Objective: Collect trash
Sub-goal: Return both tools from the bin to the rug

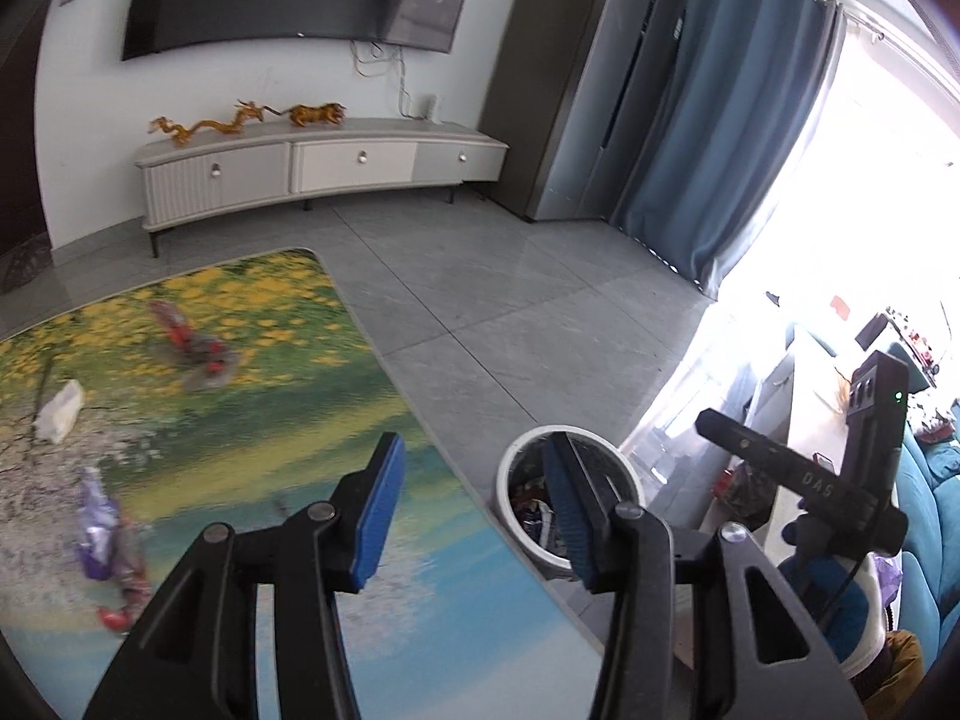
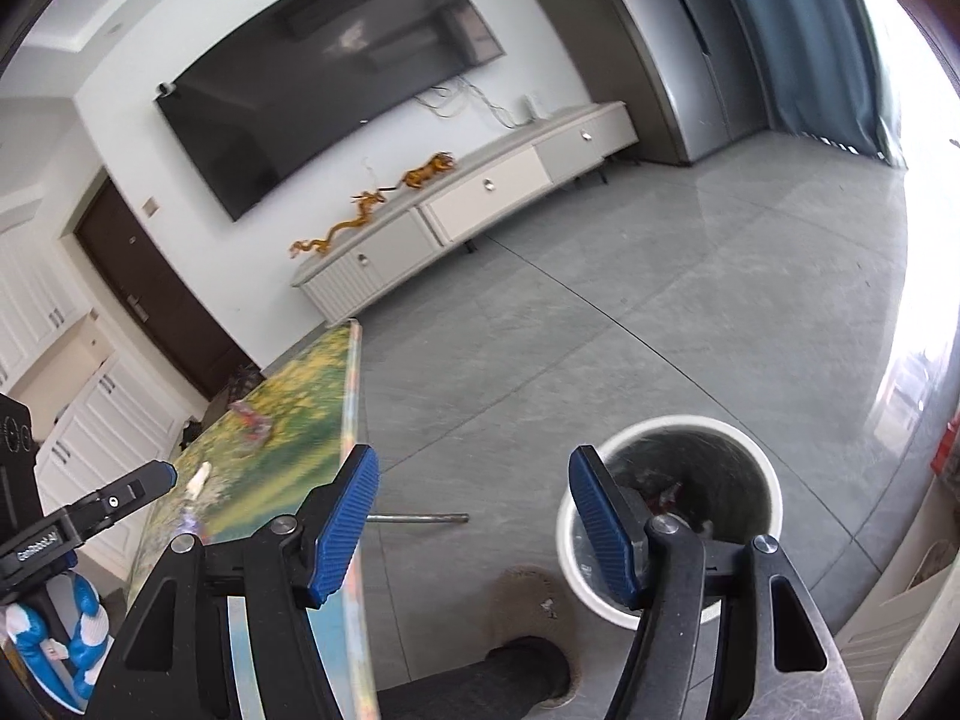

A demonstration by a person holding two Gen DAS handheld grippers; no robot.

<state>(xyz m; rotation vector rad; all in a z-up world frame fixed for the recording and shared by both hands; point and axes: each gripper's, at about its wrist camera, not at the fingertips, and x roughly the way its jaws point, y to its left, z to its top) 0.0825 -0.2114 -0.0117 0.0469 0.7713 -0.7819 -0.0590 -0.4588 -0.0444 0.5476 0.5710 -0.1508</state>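
Note:
My left gripper (image 1: 474, 516) hangs open over the near right corner of a table (image 1: 270, 420) with a landscape print, nothing between its blue pads. On the table lie a red wrapper (image 1: 192, 348), a crumpled white paper (image 1: 60, 411) and a purple wrapper (image 1: 108, 534). A white trash bin (image 1: 510, 504) with wrappers inside stands on the floor just right of the table. My right gripper (image 2: 474, 525) is open and empty above the floor, its right finger over the bin (image 2: 678, 420). The red wrapper (image 2: 252, 420) and the white paper (image 2: 198, 477) also show there.
A grey tiled floor (image 2: 600, 330) stretches to a white TV cabinet (image 1: 324, 168) under a wall screen. Blue curtains (image 1: 720, 120) hang at the right. A person's slippered foot (image 2: 528, 660) stands near the bin. A teal sofa (image 1: 936, 528) is at far right.

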